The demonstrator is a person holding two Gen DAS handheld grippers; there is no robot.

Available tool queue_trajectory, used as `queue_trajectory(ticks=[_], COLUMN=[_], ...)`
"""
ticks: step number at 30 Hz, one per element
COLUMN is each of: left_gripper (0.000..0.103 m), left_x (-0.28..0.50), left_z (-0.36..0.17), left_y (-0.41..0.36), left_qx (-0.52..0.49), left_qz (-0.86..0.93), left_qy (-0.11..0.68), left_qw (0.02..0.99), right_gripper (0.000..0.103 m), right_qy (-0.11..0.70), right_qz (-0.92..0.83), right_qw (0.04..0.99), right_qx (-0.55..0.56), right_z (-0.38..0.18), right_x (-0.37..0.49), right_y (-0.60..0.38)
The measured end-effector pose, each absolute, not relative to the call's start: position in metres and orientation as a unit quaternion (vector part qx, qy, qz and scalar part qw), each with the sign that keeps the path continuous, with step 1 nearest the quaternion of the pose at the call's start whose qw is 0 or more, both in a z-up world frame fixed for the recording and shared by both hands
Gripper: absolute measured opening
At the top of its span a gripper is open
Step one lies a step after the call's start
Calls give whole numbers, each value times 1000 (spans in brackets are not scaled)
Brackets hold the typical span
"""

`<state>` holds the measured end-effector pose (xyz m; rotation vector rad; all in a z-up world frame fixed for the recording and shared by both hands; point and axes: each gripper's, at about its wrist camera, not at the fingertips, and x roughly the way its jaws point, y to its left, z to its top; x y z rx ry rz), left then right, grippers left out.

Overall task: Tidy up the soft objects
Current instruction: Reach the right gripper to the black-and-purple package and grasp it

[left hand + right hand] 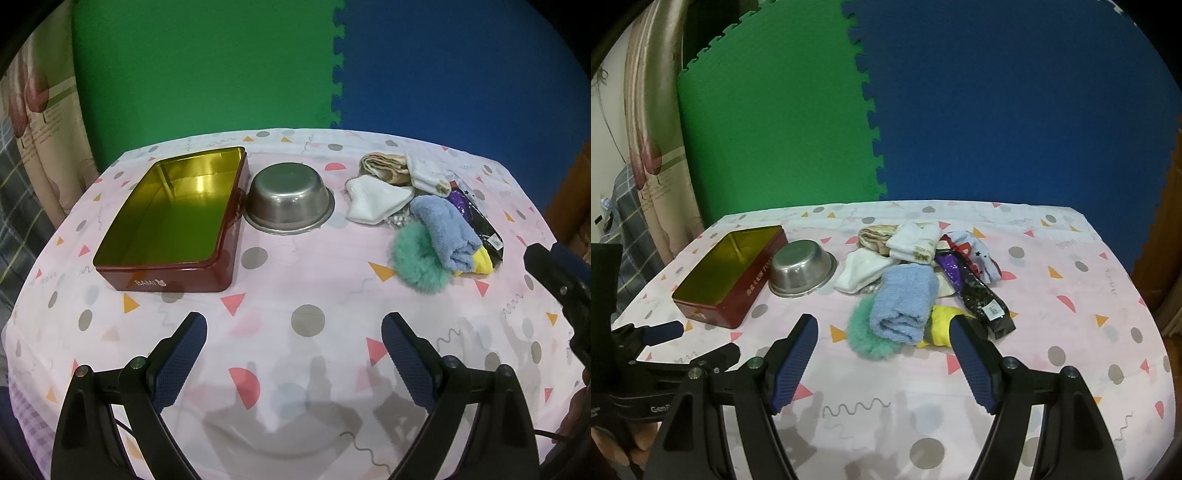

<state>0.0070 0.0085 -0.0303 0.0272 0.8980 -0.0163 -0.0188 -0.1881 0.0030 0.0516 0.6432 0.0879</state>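
Red tin [173, 221]: open, empty, taken as landmark. Steel bowl [290, 199]: upturned, touching its right side. Soft heap further right, topped by blue towel [903, 306]. Left gripper [293, 354] and right gripper [884, 360]: fingers spread, nothing held. Towel's roll is best pinched mid-fold.

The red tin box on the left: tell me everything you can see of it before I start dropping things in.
The red tin box is a rectangular metal container, dark red outside with a shiny gold lining. It sits open and upright on the patterned tablecloth, no lid in view, and nothing is visible inside. White lettering reading BAMI marks its near end, and gold print runs along one long side. A steel bowl sits close against its right side; whether they touch is unclear. Neither gripper is near it.
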Motion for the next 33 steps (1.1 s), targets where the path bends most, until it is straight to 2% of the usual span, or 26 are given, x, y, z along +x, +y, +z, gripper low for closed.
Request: queue_trajectory(ticks=[6,13,19,22,24,33], left_gripper=[95,95,95,95,95,95], left_x=[8,15,22,28,33,47], left_z=[-31,-36,-43,-45,-46,-48], left_y=[7,6,-1,-4,-6,-20], left_qx=[17,26,38,38,41,55], left_qz=[-7,-11,-18,-23,-24,-38], left_qy=[437,444,451,453,452,456], left_qw=[899,895,891,890,891,887], right_gripper=[76,76,75,64,52,52], right_qy=[319,339,371,386,395,426], right_qz=[32,9,-8,-9,-2,20], right_qw=[947,941,928,922,918,904], right_qx=[27,-21,-30,-30,-23,-25], right_z=[0,-8,-30,-44,-53,-81], right_x=[-15,2,32,49,60,115], right_y=[-201,-229,-266,-280,-286,-291])
